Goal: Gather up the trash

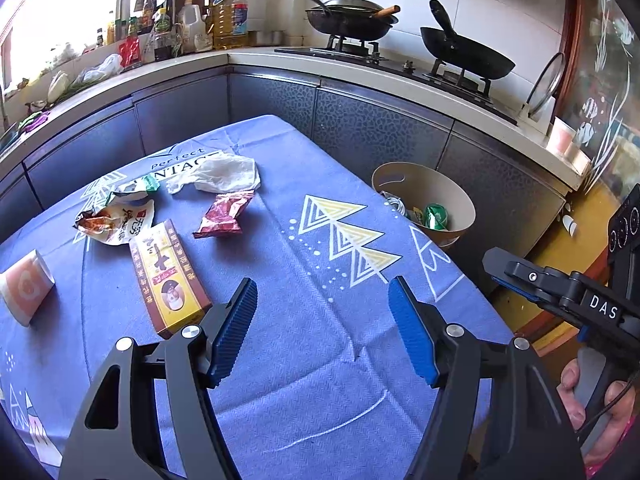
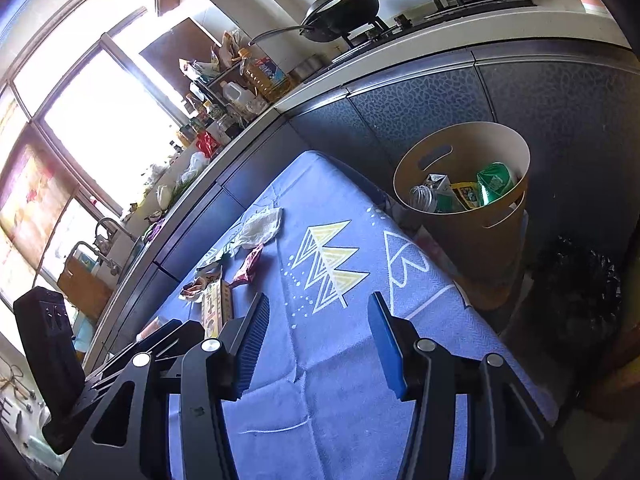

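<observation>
left gripper [image 1: 322,292] open, yellow box [image 1: 168,276] just left.

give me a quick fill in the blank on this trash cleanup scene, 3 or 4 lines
1. Both the left gripper and right gripper hold ____.
2. The tablecloth is ____ in colour.
3. The green wrapper lies inside the ____.
4. The red wrapper lies beside a white crumpled ____.

Missing words: nothing; blue; bin; bag

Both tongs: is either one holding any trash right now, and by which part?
Nothing is held. The left tongs and right tongs stand open over the blue tablecloth, with nothing between them.
</observation>
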`<state>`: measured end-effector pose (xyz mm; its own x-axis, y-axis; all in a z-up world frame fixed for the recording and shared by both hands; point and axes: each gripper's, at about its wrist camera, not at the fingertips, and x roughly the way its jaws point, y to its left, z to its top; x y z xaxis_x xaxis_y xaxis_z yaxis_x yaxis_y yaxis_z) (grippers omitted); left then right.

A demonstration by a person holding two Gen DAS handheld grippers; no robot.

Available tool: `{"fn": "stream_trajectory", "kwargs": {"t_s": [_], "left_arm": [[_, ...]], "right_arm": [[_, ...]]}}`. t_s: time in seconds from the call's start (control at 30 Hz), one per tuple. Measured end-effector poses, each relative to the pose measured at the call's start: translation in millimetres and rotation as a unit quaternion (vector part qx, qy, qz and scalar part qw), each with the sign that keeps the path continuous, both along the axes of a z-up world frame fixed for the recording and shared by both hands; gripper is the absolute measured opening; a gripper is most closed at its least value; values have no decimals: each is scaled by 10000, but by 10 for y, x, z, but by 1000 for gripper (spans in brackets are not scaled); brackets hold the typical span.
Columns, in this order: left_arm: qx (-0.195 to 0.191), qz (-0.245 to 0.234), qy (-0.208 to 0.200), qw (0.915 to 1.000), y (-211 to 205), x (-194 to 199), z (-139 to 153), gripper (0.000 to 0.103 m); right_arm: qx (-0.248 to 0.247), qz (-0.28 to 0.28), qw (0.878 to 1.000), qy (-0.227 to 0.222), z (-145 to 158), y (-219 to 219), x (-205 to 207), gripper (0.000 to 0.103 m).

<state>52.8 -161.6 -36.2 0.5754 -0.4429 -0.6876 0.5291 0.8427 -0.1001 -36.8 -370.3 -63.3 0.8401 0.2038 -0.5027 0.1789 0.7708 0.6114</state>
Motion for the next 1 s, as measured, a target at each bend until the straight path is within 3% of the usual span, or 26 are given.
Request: {"fn": "stream_trajectory", "kwargs": {"t_s": [1.0], "left_arm": [[-74, 31, 340, 9994, 56, 76, -147, 72]], "right_arm": [[92, -6, 9999, 115, -39, 0, 45, 52]]}}
